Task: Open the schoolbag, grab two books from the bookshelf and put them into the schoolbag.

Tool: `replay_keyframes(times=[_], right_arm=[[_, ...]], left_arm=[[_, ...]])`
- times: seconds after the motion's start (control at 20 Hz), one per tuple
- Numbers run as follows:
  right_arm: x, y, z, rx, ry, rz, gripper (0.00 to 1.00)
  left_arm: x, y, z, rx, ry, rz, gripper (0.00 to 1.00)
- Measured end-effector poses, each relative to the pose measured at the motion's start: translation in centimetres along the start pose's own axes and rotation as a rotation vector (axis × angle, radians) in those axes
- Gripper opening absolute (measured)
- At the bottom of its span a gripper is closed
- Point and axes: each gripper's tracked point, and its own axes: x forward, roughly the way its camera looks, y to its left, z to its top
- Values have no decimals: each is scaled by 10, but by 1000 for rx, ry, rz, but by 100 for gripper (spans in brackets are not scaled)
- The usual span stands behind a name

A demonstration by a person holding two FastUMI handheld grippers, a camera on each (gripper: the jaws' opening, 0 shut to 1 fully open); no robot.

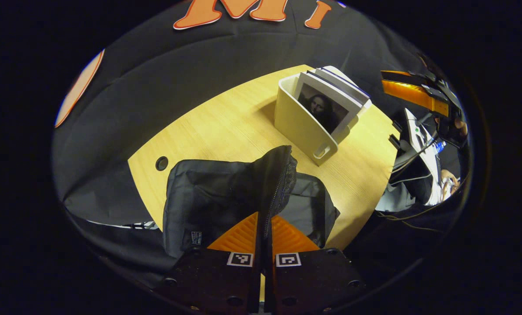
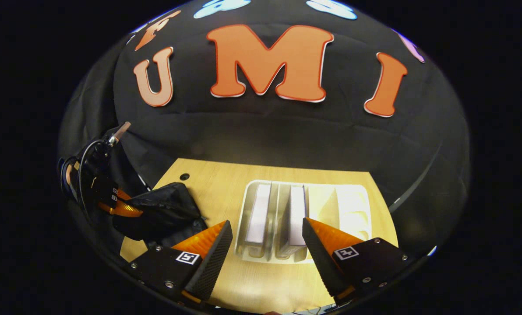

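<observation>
Now our left claw (image 1: 264,227) is clamped on the zipper edge of the black schoolbag (image 1: 208,197), lifting that flap above the bag, which sits at the near left of the tabletop (image 1: 226,127). A small tag on the bag is too small to read. Our right claw (image 2: 267,245) hangs open above the white bookshelf (image 2: 353,210), its fingers spread either side of two upright books (image 2: 259,214). Bare wood lies between bag and bookshelf; a cable hole (image 1: 161,163) sits near the tabletop's left edge.
</observation>
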Motion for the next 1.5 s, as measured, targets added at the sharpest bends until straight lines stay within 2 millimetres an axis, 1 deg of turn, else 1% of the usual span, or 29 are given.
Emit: replay_keyframes(times=[0.05, 0.2, 0.4, 0.45, 0.5, 0.55, 0.6, 0.65, 0.7, 0.8, 0.85, 0.9, 0.95, 1.0, 1.05, 1.1, 1.15, 1.2, 1.3, 1.45, 1.5], right_arm=[[7, 10, -3, 13, 52, 18, 95], [30, 27, -7, 54, 163, 60, 95], [64, 30, -4, 61, 278, 76, 95], [77, 32, -6, 73, 310, 87, 95], [87, 33, -12, 82, 354, 95, 92], [97, 29, -18, 82, 401, 81, 89], [106, 26, -20, 81, 418, 75, 84], [114, 23, -24, 81, 440, 66, 81], [120, 22, -27, 85, 466, 60, 74], [132, 18, -35, 83, 507, 37, 64], [137, 13, -37, 71, 516, 16, 60], [141, 8, -39, 67, 528, -4, 55], [143, 7, -43, 73, 546, -15, 51], [147, 7, -46, 86, 562, -23, 42], [147, 6, -43, 95, 567, -25, 40], [147, 5, -44, 95, 573, -30, 30], [144, 4, -42, 104, 581, -29, 38], [141, 4, -39, 117, 580, -23, 37], [130, 1, -26, 144, 558, -12, 36], [101, -11, 2, 157, 494, -18, 35], [89, -14, 13, 161, 469, -18, 35]], left_arm=[[1, 0, 0, -1, -2, -14, 5], [6, -4, -3, -30, -14, -43, 5], [7, -7, -3, -65, -21, -55, 5], [7, -7, -1, -65, -19, -50, 5], [7, -7, -1, -74, -17, -49, 5], [7, -9, -2, -90, -12, -50, 5], [7, -10, -3, -100, -11, -52, 5], [7, -9, -2, -111, -7, -46, 5], [8, -10, -2, -121, -6, -40, 5], [12, -10, -4, -139, 3, -40, 5], [14, -12, -5, -146, 7, -43, 5], [15, -14, -5, -152, 8, -46, 5], [14, -15, -5, -153, 10, -47, 5], [16, -16, -5, -154, 11, -47, 5], [17, -16, -5, -156, 12, -45, 5], [18, -16, -5, -155, 13, -44, 5], [18, -16, -5, -156, 14, -45, 5], [19, -16, -3, -153, 14, -47, 5], [21, -17, -3, -154, 15, -53, 5], [20, -17, -3, -144, 13, -57, 5], [20, -16, -1, -134, 10, -54, 10]])
